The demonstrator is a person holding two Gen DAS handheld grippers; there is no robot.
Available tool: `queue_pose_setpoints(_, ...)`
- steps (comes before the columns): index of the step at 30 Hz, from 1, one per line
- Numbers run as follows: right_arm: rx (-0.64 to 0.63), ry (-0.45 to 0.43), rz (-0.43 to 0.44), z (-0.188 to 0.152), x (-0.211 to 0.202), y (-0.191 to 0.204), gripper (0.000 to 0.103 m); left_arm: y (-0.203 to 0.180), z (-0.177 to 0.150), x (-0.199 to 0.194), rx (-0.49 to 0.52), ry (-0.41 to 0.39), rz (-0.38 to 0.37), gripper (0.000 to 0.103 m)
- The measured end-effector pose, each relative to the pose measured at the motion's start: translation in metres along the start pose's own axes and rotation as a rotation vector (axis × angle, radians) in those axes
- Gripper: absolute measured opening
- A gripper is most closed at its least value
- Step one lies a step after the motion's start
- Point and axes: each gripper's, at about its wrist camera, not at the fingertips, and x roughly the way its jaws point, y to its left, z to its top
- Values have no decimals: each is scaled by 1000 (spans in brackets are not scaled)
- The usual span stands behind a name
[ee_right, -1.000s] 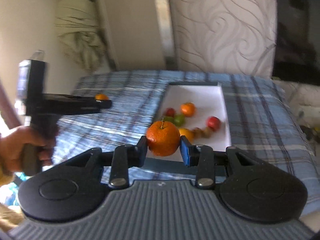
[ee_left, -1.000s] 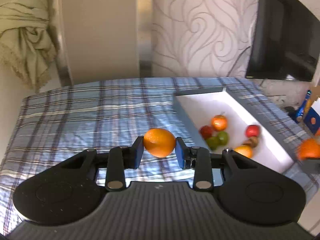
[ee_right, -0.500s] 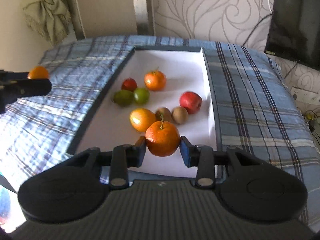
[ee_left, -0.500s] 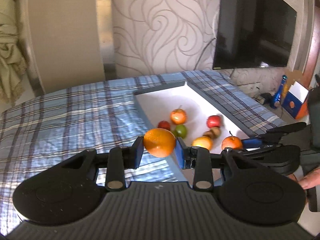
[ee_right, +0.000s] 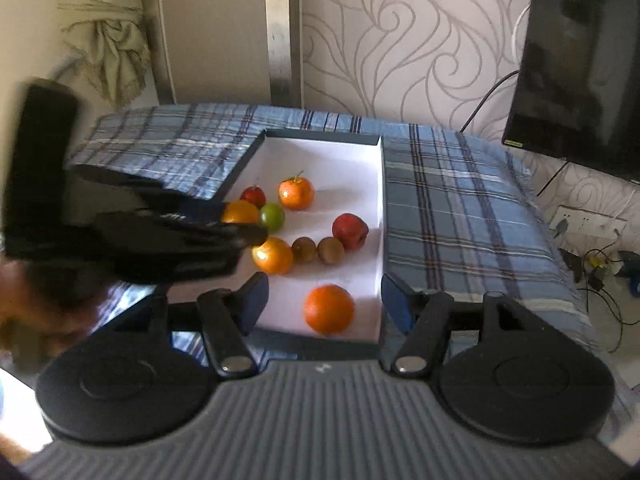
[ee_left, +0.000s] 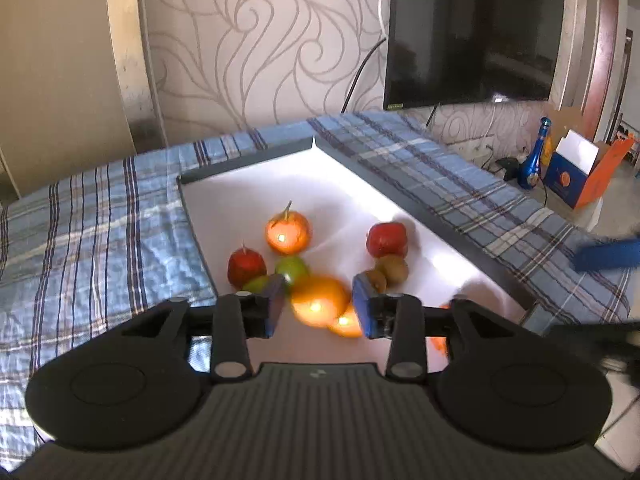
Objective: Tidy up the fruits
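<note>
White-lined and dark-rimmed, a shallow tray (ee_right: pixel 372 160) on a blue plaid cloth (ee_right: pixel 460 208) holds the fruit. The right gripper (ee_right: pixel 324 300), its jaws opening wide, stands clear of a round orange tangerine (ee_right: pixel 329 309) resting on the tray's near end. The left gripper (ee_left: pixel 319 305), jaws also opening, brackets a blurred round orange (ee_left: pixel 318 300) above the tray, pads apart from it.

In the right wrist view the blurred left gripper (ee_right: pixel 240 220) hides part of an orange (ee_right: pixel 239 212). In the left wrist view, two oranges (ee_left: pixel 320 306) smear together; the television (ee_left: pixel 472 36) is cropped.
</note>
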Motion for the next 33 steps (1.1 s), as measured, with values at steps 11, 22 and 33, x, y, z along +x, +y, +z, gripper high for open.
queue_pose_setpoints(11, 233, -48, 83, -18, -47, -4, 65, 1, 4, -50, 91, -96, 74, 99)
queue_pose_setpoints(22, 223, -57, 40, 2, -64, 39, 65, 41, 42, -123, 47, -329, 196, 103)
queue_pose_setpoints(33, 317, 35, -94, -14, -89, 71, 65, 58, 36, -120, -79, -176, 47, 103)
